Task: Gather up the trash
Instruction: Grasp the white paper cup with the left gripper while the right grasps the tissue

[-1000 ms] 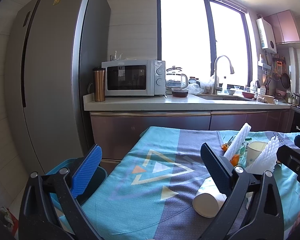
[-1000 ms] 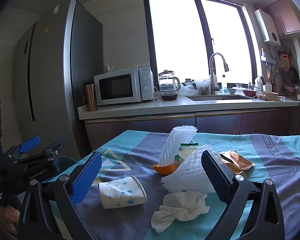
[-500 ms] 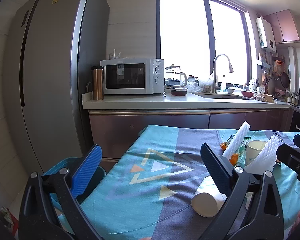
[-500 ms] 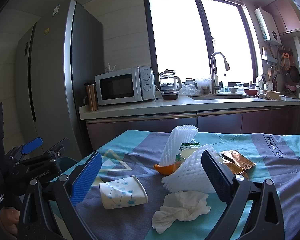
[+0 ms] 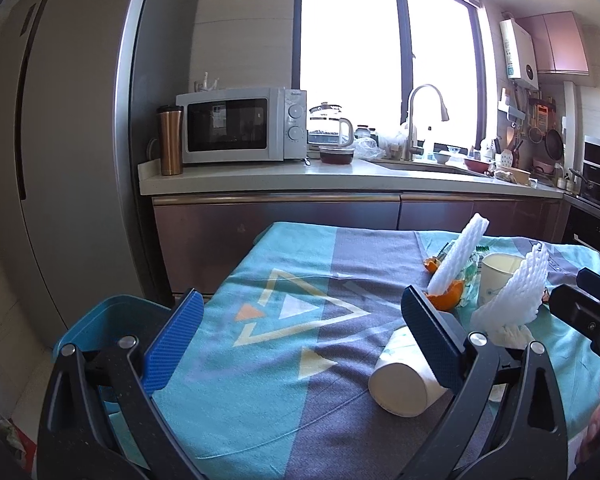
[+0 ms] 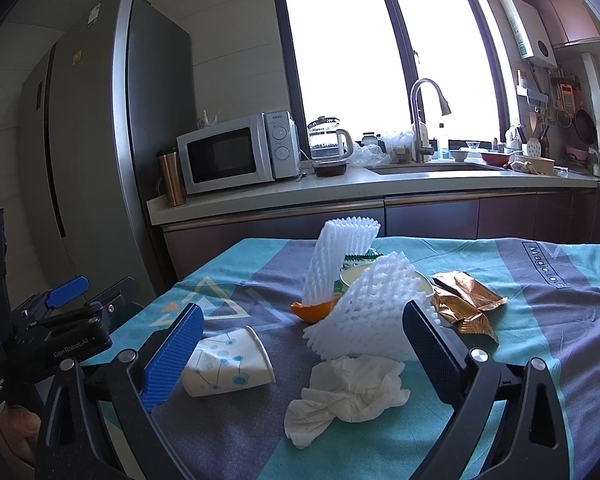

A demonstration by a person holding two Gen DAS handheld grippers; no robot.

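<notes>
Trash lies on a teal and grey tablecloth [image 6: 540, 280]. A paper cup [image 6: 226, 362] lies on its side, seen too as the tipped cup [image 5: 400, 384] by my left gripper's right finger. A crumpled white tissue [image 6: 352, 392] sits between my right gripper's fingers, untouched. Behind it are two white foam fruit nets [image 6: 372, 312], orange peel [image 6: 314, 310], an upright cup [image 5: 496, 280] and gold wrappers [image 6: 464, 304]. My right gripper [image 6: 300, 360] is open and empty. My left gripper [image 5: 300, 340] is open and empty over the table's left edge. A blue bin [image 5: 112, 328] stands below that edge.
A tall grey fridge [image 5: 60, 140] stands at the left. Behind the table runs a counter [image 5: 340, 180] with a microwave [image 5: 240, 124], a copper tumbler [image 5: 170, 140], a kettle and a sink tap. A hand shows at the lower left of the right wrist view.
Both views have drifted only slightly; the left gripper shifted a little towards the table. Nothing was grasped or released, and the trash has not moved.
</notes>
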